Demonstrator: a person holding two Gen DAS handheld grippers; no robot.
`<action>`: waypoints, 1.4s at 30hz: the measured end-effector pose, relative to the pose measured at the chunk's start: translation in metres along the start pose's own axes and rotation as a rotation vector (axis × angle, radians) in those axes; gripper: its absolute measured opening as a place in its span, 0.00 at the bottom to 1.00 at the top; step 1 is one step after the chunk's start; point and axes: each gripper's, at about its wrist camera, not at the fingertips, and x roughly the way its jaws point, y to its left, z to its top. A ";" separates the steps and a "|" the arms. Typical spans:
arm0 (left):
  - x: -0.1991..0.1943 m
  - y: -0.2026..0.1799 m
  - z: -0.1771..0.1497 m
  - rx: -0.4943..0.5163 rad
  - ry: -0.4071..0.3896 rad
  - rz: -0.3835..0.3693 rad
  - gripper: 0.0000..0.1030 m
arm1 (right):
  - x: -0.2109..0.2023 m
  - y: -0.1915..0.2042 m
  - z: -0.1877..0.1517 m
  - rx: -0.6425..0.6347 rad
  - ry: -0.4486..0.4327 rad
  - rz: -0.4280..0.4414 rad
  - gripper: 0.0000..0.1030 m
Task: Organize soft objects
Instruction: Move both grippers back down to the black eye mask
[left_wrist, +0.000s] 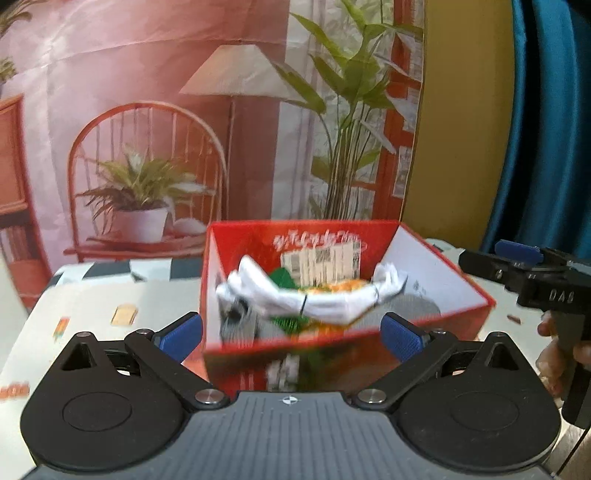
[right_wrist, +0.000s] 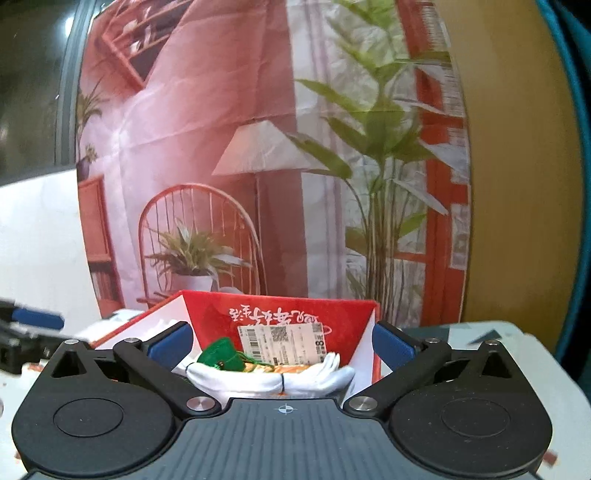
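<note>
Red box (left_wrist: 436, 273) already holds the white gloves (left_wrist: 314, 299); left tool (left_wrist: 291, 332) and right tool (right_wrist: 282, 341) gape empty, so fetching another soft item seems next.

In the left wrist view the box (left_wrist: 436, 273) stands on the bench (left_wrist: 92, 306) at mid-frame, just beyond the left tool (left_wrist: 291, 332). Inside it a bundle of socks (left_wrist: 317, 299) lies across other soft things, with a label (left_wrist: 321, 262) on the far inner wall behind. The right tool (left_wrist: 517, 254) sits at the right edge, beside the box. A backdrop (left_wrist: 147, 92) hangs behind the bench.
</note>
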 end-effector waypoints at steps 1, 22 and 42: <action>-0.003 0.000 -0.007 -0.004 0.008 0.005 1.00 | -0.005 0.001 -0.003 0.008 0.000 0.001 1.00; 0.003 0.019 -0.113 -0.191 0.237 0.037 1.00 | -0.054 0.022 -0.128 0.118 0.425 0.047 1.00; 0.010 0.010 -0.129 -0.138 0.280 0.032 0.93 | -0.034 0.029 -0.148 -0.005 0.466 -0.025 1.00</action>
